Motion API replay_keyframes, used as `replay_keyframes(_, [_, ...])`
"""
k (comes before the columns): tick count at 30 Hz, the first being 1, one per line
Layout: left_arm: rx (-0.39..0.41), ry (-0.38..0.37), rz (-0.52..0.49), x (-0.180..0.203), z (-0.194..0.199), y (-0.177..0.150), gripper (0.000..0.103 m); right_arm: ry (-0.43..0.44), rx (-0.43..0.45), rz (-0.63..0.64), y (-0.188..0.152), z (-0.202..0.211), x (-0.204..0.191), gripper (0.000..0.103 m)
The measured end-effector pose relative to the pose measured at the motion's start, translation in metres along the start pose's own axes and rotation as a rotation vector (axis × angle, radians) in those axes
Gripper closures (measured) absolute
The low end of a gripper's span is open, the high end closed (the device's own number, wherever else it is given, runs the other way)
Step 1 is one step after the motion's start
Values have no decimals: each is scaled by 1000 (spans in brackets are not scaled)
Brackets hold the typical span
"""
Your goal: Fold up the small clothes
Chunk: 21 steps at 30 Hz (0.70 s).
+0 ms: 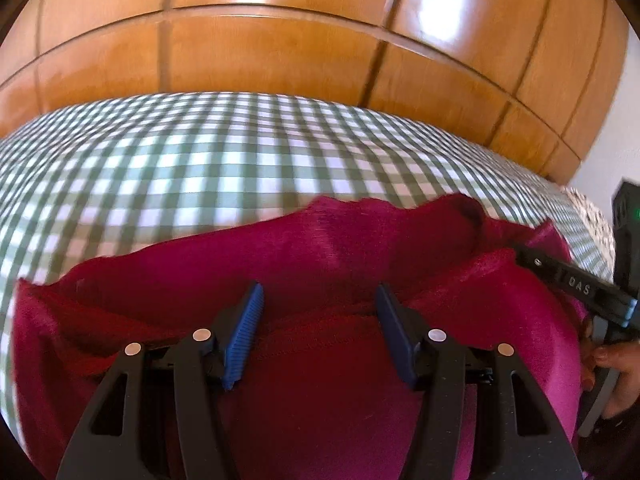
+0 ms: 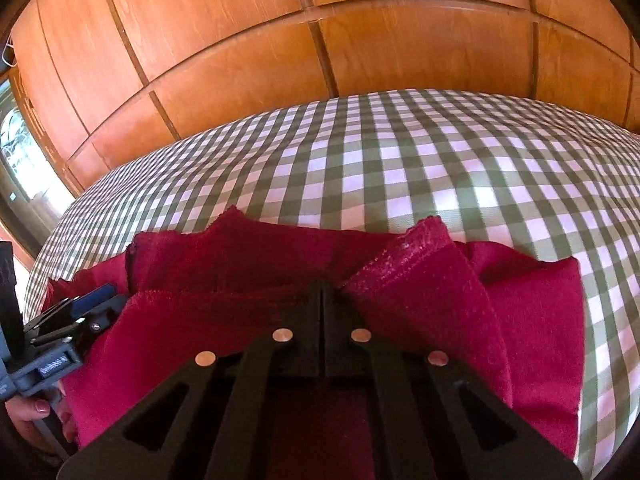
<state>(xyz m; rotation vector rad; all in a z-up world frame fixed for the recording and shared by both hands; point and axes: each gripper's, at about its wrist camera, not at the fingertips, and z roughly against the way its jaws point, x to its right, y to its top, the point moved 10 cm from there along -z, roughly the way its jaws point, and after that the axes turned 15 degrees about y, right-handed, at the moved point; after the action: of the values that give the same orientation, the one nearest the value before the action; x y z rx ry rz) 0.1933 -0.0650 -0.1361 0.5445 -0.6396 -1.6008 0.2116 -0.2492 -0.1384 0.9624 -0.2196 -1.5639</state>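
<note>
A dark red fleece garment (image 1: 320,248) lies bunched on a green-and-white checked bed cover (image 1: 200,152). My left gripper (image 1: 320,296) is open, its blue pads standing apart over a stitched hem of the garment. My right gripper (image 2: 322,292) is shut on a fold of the same red garment (image 2: 420,280), which is pinched and lifted into ridges on both sides of the fingers. The right gripper also shows at the right edge of the left wrist view (image 1: 576,284), lying against the cloth. The left gripper shows at the left edge of the right wrist view (image 2: 86,304).
A polished wooden panelled headboard or wardrobe (image 1: 280,40) stands right behind the bed. The checked cover (image 2: 440,160) stretches beyond the garment. A window (image 2: 16,148) is at the far left. A white wall (image 1: 624,120) is at the right.
</note>
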Motion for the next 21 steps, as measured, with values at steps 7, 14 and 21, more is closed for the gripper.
replay_keyframes(7, [-14,22,39,-10,-8,-3,43,-16,14,-21,3,3,9,103])
replay_keyframes(14, [1,36,29,-7,-8,-3,42,-12,27,-17,3,4,7,103])
replay_keyframes(21, [16,35,31,-10,-5,-7,42,46,81,-2,1,23,-4,83])
